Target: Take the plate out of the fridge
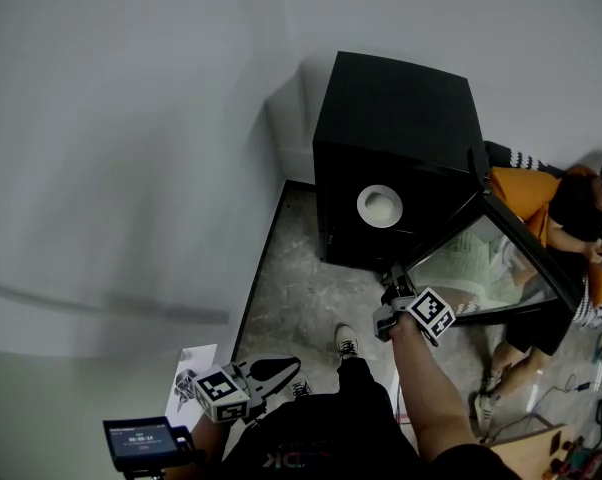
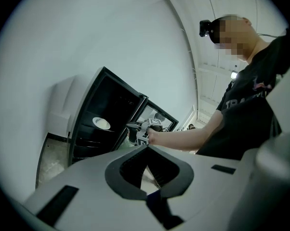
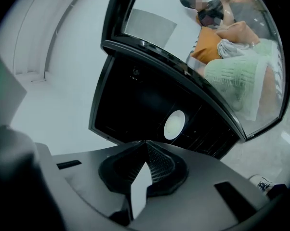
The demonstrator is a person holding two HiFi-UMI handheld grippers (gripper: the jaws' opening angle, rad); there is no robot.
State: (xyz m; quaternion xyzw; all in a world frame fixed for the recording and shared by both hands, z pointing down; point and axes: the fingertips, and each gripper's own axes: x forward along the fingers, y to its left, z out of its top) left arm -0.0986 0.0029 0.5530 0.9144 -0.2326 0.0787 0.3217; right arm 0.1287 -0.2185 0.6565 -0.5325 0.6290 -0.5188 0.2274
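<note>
White plate (image 1: 379, 206) lies midway along a shelf inside the open black fridge (image 1: 401, 118). Right gripper (image 1: 390, 278), jaws together and empty, hovers at the fridge's front edge. Left gripper (image 1: 286, 368), also closed and empty, hangs well apart. The reach seems the step in hand; next, the jaws must part for the rim.

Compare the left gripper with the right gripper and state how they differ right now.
The right gripper is held out at the open fridge, beside the glass door; the left gripper sits back by the person's hip, far from the fridge. The right gripper faces the plate from close by; the left gripper sees it from a distance. Both have jaws shut and hold nothing.
</note>
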